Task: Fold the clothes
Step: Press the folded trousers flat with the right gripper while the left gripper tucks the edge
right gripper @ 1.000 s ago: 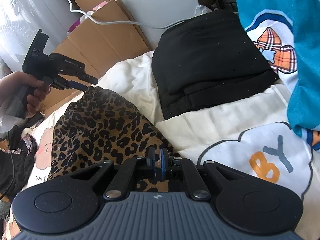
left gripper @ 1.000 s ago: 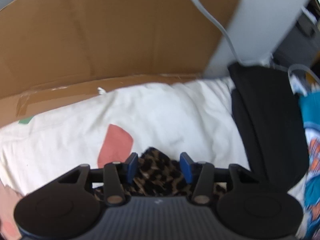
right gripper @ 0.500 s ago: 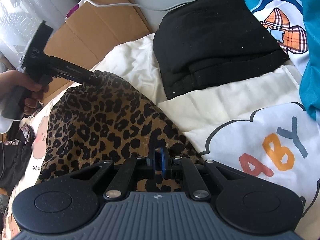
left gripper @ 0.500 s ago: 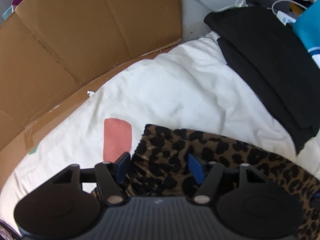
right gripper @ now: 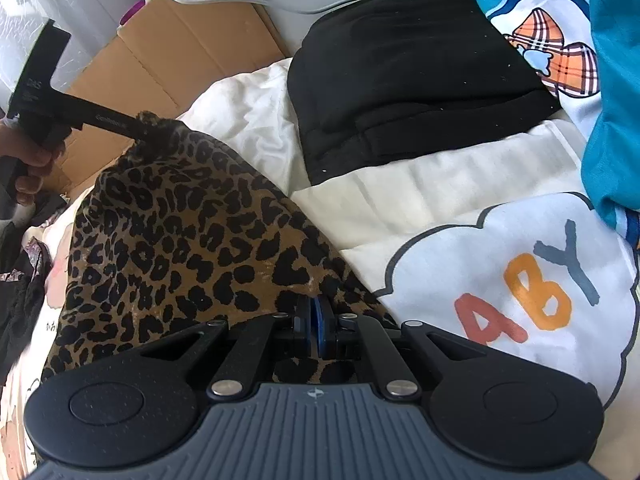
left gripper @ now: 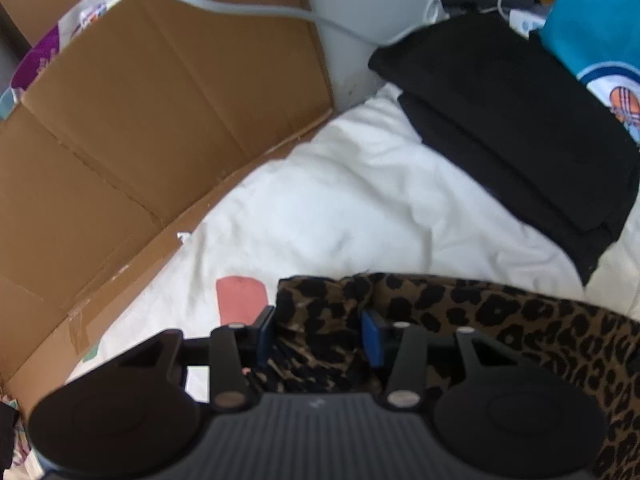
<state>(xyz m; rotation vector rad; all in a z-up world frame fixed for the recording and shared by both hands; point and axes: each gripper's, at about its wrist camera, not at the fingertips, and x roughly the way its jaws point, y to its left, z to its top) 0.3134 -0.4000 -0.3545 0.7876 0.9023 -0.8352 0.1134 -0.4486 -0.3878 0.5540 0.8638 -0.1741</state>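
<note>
I saw a bed covered with a rumpled white duvet, brightly lit by daylight. Flattened brown cardboard leaned along its far edge, against a pale grey wall. A grey cable trailed across the cardboard. To the far left, clear plastic sheeting caught the light and glared white.
</note>
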